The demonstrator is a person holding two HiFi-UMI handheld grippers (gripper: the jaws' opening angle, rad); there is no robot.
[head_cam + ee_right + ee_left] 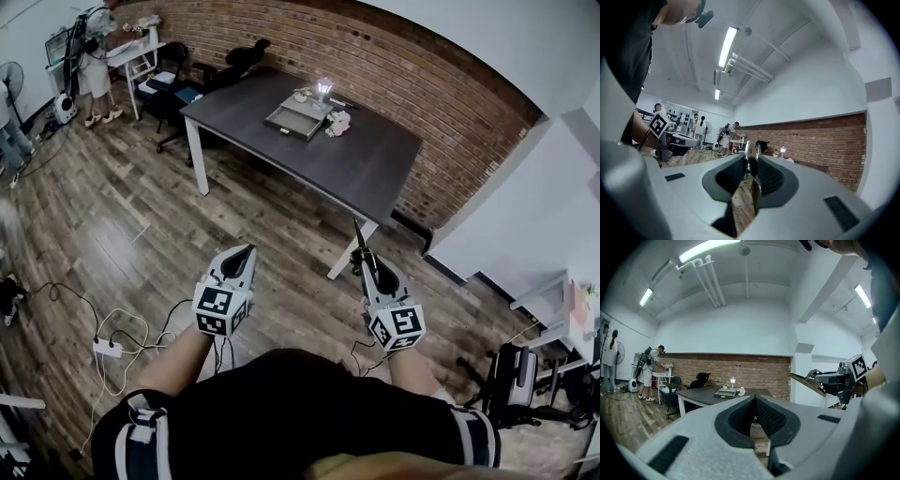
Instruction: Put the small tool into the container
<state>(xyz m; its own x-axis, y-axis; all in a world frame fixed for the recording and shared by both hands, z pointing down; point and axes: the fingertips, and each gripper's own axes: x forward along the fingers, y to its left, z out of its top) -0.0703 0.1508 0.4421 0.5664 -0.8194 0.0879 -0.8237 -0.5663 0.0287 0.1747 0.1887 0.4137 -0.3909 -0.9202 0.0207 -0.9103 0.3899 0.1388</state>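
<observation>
Right gripper view showed the right hand-held gripper clamped on the small tool, seemingly thin, stiff, light, slippery metal best gripped mid-shank, while the container sat well ahead on the worktop and the left hand-held gripper was closed, empty.

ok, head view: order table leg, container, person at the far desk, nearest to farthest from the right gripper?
1. The table leg: white, right beside the right gripper, just left of its tip.
2. The container: across the table, by the lamp.
3. The person: far top-left corner, at the white desk.
</observation>
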